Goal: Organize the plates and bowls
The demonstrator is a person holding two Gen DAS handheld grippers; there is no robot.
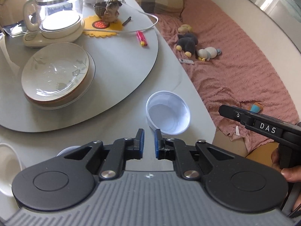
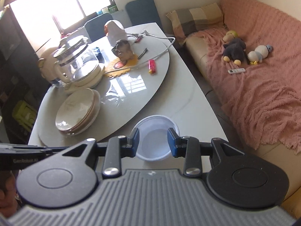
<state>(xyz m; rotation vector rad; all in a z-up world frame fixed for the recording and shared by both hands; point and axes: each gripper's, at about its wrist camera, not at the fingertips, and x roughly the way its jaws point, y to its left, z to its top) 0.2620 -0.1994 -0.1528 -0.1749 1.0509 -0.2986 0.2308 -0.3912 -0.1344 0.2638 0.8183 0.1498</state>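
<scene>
A white plastic bowl (image 1: 168, 113) (image 2: 156, 141) stands upright and empty on the grey table, near its right edge. A stack of cream plates (image 1: 56, 71) (image 2: 75, 111), a flower-patterned deep one on top, rests on the round turntable (image 1: 122, 71). My left gripper (image 1: 149, 141) hovers just short of the bowl's near-left rim, shut with nothing between its pads. My right gripper (image 2: 153, 139) is open above the bowl's near side, which shows through the gap; its pads do not press on it. In the left wrist view the right gripper (image 1: 224, 110) sits right of the bowl, past the table edge.
A glass kettle (image 1: 56, 13) on its base, a yellow mat with a figurine (image 1: 109, 11), a white cable and a red lighter (image 1: 141, 37) sit on the turntable's far side. Part of a white vessel (image 1: 7, 162) shows at the left. A sofa with a pink blanket (image 2: 254, 94) and plush toys adjoins the table.
</scene>
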